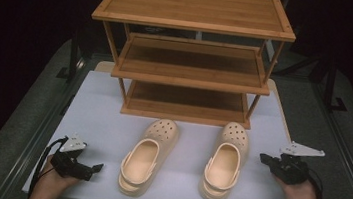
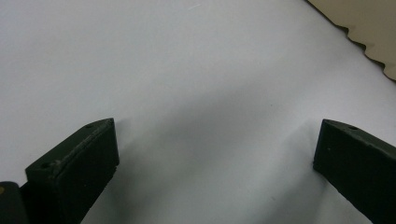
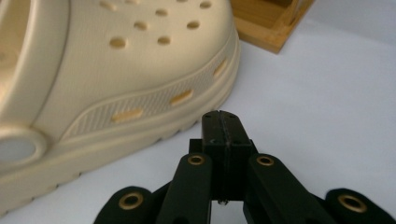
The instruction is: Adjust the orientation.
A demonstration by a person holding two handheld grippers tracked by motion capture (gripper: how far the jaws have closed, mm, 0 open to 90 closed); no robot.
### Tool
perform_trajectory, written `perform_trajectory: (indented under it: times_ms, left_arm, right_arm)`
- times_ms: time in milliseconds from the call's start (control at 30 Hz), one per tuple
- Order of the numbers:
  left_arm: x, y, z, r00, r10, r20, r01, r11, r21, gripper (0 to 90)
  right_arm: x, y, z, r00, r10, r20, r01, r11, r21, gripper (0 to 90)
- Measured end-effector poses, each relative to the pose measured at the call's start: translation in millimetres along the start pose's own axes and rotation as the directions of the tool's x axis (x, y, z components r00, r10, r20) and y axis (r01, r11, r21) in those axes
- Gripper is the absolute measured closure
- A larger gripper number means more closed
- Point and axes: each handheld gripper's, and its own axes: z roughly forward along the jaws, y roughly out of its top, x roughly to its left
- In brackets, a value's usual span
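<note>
- The left claw (image 1: 98,167) is held low at the near left of the white tabletop (image 1: 106,126), its jaws spread wide with bare tabletop between them and nothing in their grip.
- In the left claw view, the scalloped sole edge of a shoe (image 2: 369,32) cuts across the upper right corner, apart from both jaws.
- The left hand (image 1: 51,186) comes in from the bottom edge and wraps the body of that claw.
- The right claw (image 1: 264,159) sits at the near right of the tabletop, its jaws pressed together with nothing between them.
- Its tips point toward the right shoe (image 1: 225,160) and stop just beside the sole without touching it.
- The right hand (image 1: 299,194) holds that claw from behind.
- The left shoe (image 1: 149,157) lies near the middle of the tabletop, toe pointing away and angled a little to the right.
- The two cream shoes lie side by side, apart from each other, both with holes over the toe.
- Behind them stands a wooden rack (image 1: 192,56) of three shelves, all bare, its bottom shelf just beyond the toes.
</note>
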Motion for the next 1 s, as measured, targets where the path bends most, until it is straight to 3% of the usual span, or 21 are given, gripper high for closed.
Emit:
perform_trajectory:
  times_ms: [167, 467, 700, 1000]
  left_arm:
    - [0.1, 0.0, 0.0, 1.0000, 0.000, 0.001, 0.000, 1.0000, 0.000, 0.0]
    - [0.3, 0.0, 0.3, 1.0000, -0.005, 0.003, 0.005, 1.0000, -0.002, 0.0]
    - [0.8, 0.2, 0.4, 0.9999, -0.008, 0.008, 0.008, 1.0000, 0.000, 0.0]
    - [1.0, 0.2, 0.6, 0.9999, -0.008, 0.009, 0.008, 1.0000, -0.001, 0.0]
  right_arm:
    - [-11.3, 13.2, 12.3, 0.9988, -0.006, -0.048, 0.006, 1.000, 0.004, 89.8]
    - [-30.1, 33.2, 39.5, 0.9968, -0.002, -0.080, 0.003, 1.000, 0.015, 89.8]
    - [-29.9, 29.9, 51.5, 0.9953, -0.021, -0.094, 0.027, 0.997, 0.069, 89.7]
    - [-28.2, 31.2, 57.8, 0.9918, -0.025, -0.126, 0.034, 0.997, 0.065, 89.8]
